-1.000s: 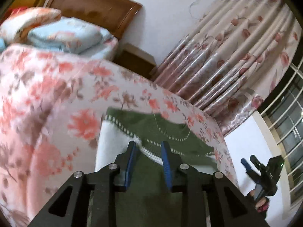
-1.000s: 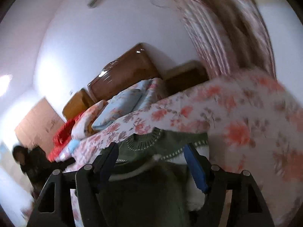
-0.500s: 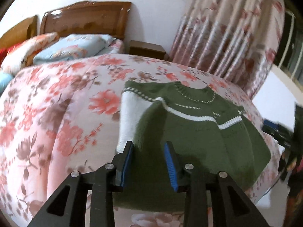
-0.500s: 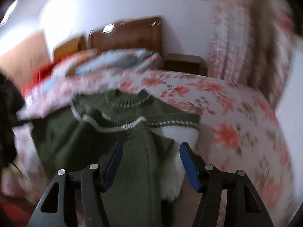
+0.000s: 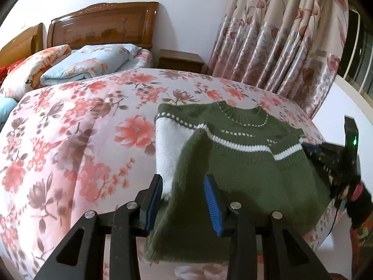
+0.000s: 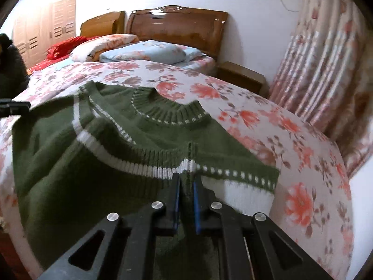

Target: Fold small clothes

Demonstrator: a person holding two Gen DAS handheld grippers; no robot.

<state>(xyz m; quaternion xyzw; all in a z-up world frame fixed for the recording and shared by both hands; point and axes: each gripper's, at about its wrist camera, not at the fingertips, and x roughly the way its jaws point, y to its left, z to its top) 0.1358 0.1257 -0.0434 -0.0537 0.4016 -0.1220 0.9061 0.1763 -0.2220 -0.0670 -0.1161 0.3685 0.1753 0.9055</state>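
Green sweater (image 5: 244, 163) spread on the floral bed (image 5: 81, 140), near its foot edge. Left tool (image 5: 184, 200) opening, pads apart, sweater fabric loose between them. Right tool (image 6: 186, 200) pinched almost closed on a fold of the sweater below its white stripe.

Sweater (image 6: 98, 163) hem behind gripper bodies

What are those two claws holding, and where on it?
The right claw pinches the green sweater at its white stripe. The left claw is opening, sweater between its jaws, unpinched.
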